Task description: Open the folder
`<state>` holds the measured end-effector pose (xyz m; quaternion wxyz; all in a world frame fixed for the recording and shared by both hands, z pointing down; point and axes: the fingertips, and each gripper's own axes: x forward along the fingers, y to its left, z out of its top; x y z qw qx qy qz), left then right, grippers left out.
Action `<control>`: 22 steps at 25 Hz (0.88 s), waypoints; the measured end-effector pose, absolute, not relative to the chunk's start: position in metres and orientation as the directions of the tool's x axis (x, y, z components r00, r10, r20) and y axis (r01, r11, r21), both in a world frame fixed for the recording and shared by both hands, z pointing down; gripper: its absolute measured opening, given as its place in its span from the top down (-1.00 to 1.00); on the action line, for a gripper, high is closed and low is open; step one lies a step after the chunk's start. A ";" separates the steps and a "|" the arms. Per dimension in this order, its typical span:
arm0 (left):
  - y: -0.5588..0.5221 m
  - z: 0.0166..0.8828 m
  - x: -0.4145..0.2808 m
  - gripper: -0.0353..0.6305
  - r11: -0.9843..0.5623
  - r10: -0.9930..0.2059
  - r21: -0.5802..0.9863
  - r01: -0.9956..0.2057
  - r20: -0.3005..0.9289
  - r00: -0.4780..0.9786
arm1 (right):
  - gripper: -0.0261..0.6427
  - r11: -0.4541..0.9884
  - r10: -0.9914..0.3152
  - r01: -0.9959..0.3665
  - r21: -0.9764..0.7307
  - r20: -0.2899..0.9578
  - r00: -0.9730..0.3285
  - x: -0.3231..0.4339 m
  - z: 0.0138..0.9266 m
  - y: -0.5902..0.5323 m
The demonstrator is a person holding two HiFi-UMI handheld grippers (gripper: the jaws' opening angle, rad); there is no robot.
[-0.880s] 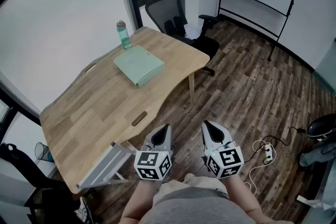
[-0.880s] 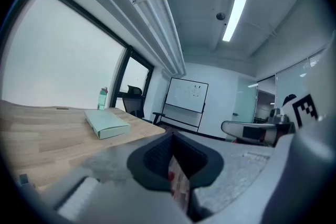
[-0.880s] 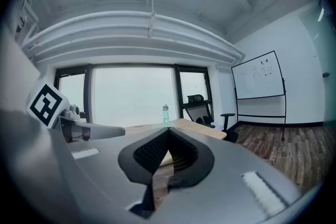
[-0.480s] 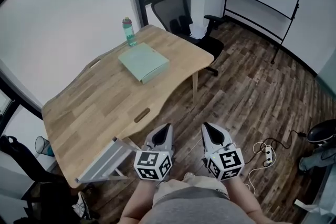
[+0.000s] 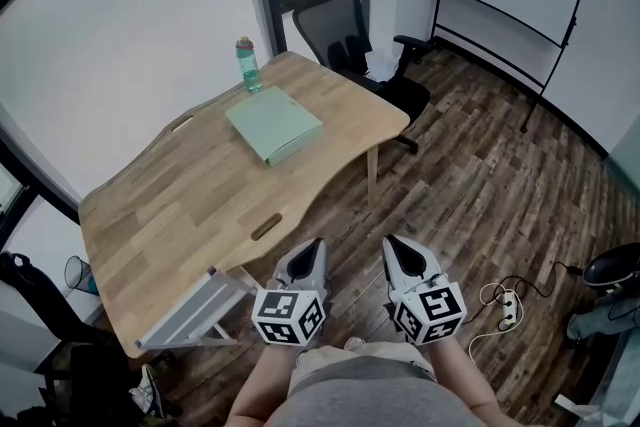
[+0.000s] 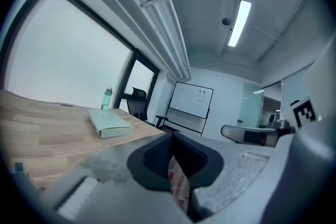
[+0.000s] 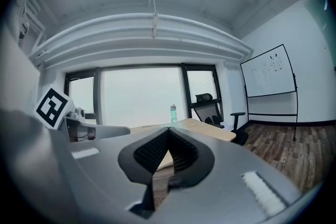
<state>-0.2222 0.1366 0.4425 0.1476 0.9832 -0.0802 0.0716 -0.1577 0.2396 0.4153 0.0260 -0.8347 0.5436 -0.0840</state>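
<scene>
Head view first: over the last second the table and the folder have slid a little right and down in frame, and the far chair has come further in. I read that as my head turning toward the desk, not anything on it moving. The left gripper and right gripper sit where they sat before, low in frame and close to my waist. So the task hasn't really begun. The folder lies flat and closed on the far part of the table, just beside the bottle and well apart from both grippers.

Left gripper view: the left gripper has its jaws together with nothing in them. A patterned sliver shows through the seam lower down, probably floor behind. The folder is off to the left on the table, its cover down.

Right gripper view: the right gripper also has its tips meeting and carries nothing. The bottle stands above them on the table; I can't pick out the folder here.

Pose: both hands are held side by side, near level and tipped slightly down, pointing forward. I'd judge an approach comes before any lifting of the cover.
</scene>
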 end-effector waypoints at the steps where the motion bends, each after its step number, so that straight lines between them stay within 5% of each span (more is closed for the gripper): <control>1: 0.136 0.443 -0.220 0.88 -0.943 -0.140 0.279 -0.183 0.165 0.976 | 0.92 -0.406 -0.913 -0.904 -0.132 0.111 0.393 -0.155 0.415 0.239; 22: 0.088 0.450 -0.178 0.88 -0.930 -0.229 0.245 -0.273 0.195 0.954 | 0.92 -0.321 -0.945 -0.932 -0.170 0.124 0.303 -0.103 0.426 0.182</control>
